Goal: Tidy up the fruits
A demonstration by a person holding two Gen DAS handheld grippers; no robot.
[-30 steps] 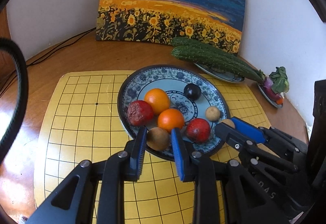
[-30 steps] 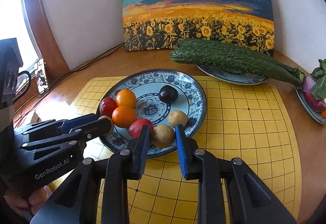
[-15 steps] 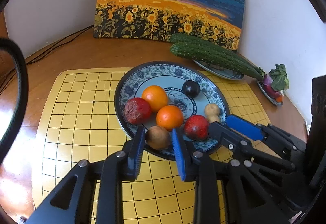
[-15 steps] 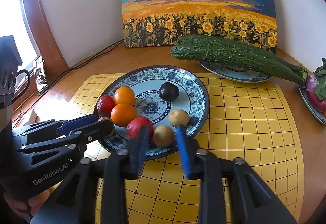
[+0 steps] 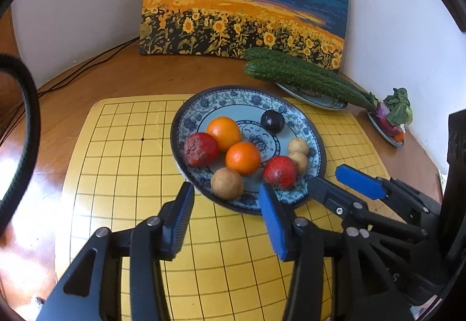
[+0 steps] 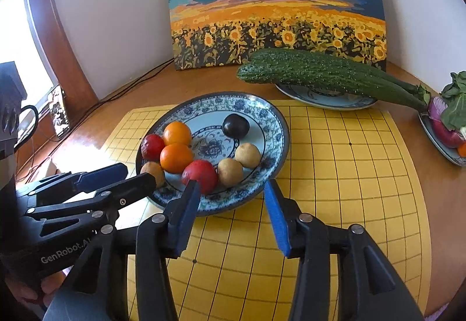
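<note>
A blue patterned plate [image 5: 204, 114] [image 6: 271, 122] on a yellow grid mat holds two oranges [image 5: 223, 129], two red fruits [image 5: 201, 149], a dark plum [image 5: 272, 121] [image 6: 236, 125] and three small tan fruits [image 5: 227, 183] [image 6: 230, 171]. My left gripper [image 5: 225, 198] is open and empty just in front of the plate's near rim, by the nearest tan fruit. My right gripper [image 6: 233, 192] is open and empty at the plate's near edge; it also shows in the left wrist view [image 5: 335, 184].
A sunflower painting [image 5: 244, 0] leans on the wall behind. A second plate with long green cucumbers [image 6: 320, 73] stands at the back right. A small dish with red onion and greens [image 6: 448, 122] sits at the far right. Cables run along the back left.
Both grippers have opened, let go of the small tan fruits onto the plate, and drawn back toward the plate's near rim.
</note>
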